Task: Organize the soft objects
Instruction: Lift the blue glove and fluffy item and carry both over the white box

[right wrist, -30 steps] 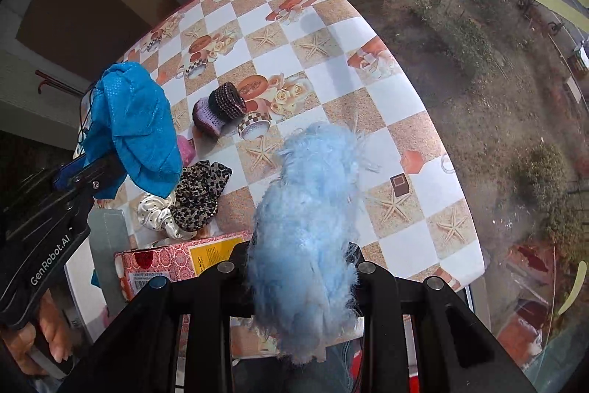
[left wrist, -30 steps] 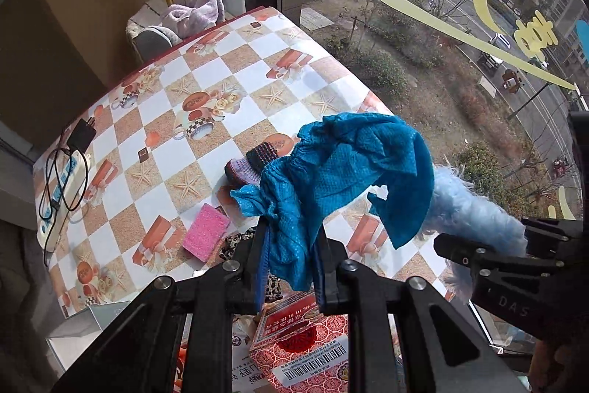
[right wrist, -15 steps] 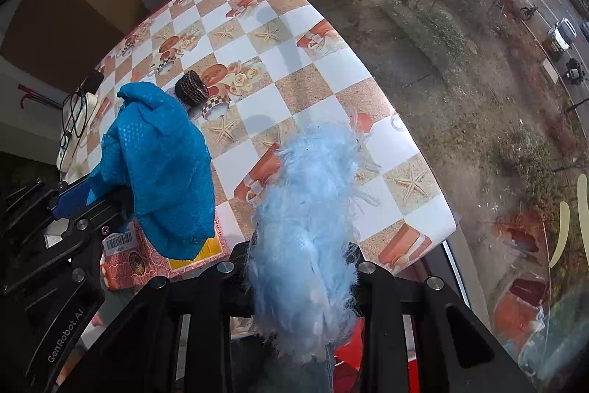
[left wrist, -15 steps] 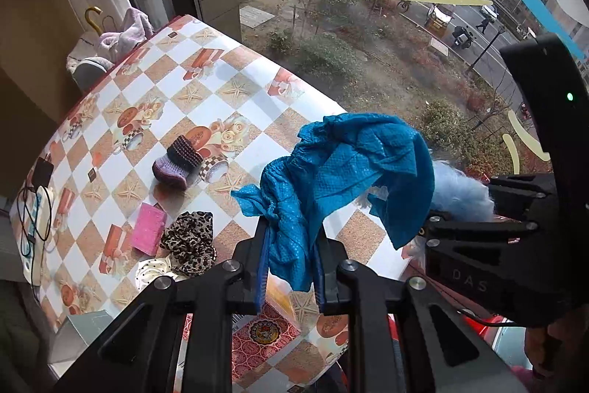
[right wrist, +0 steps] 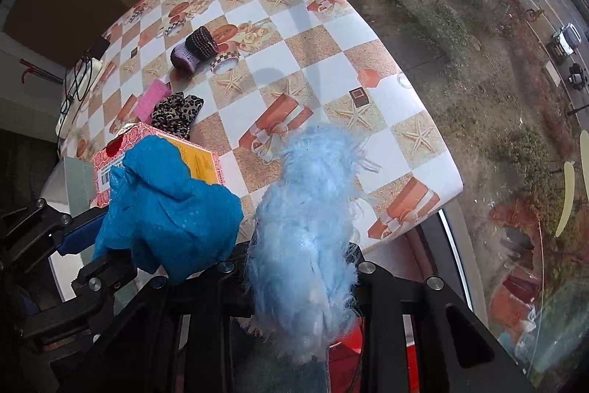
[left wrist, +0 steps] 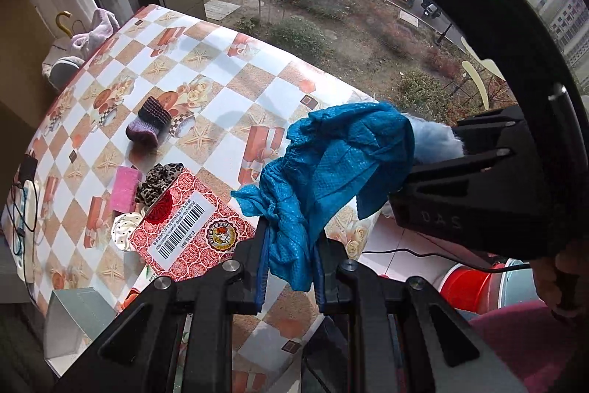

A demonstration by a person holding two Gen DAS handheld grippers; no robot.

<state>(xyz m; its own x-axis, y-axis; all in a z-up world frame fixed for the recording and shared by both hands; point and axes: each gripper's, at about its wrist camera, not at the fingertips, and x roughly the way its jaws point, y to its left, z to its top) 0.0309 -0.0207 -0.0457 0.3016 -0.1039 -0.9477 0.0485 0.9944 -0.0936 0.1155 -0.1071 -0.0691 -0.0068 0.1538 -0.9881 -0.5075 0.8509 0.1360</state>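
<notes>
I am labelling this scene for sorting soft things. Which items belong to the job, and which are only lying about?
Job: blue mesh cloth in left tongs; fluffy light-blue piece in right tongs; knitted purple sock; leopard scrunchie; pink sponge.

Lying about: red patterned box; power strip.

Checkered table [left wrist: 228,69] beside window [left wrist: 331,6]

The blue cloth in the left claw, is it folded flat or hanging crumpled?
Crumpled. The blue cloth bunches between the shut left claw and droops in loose folds, off the table.
</notes>
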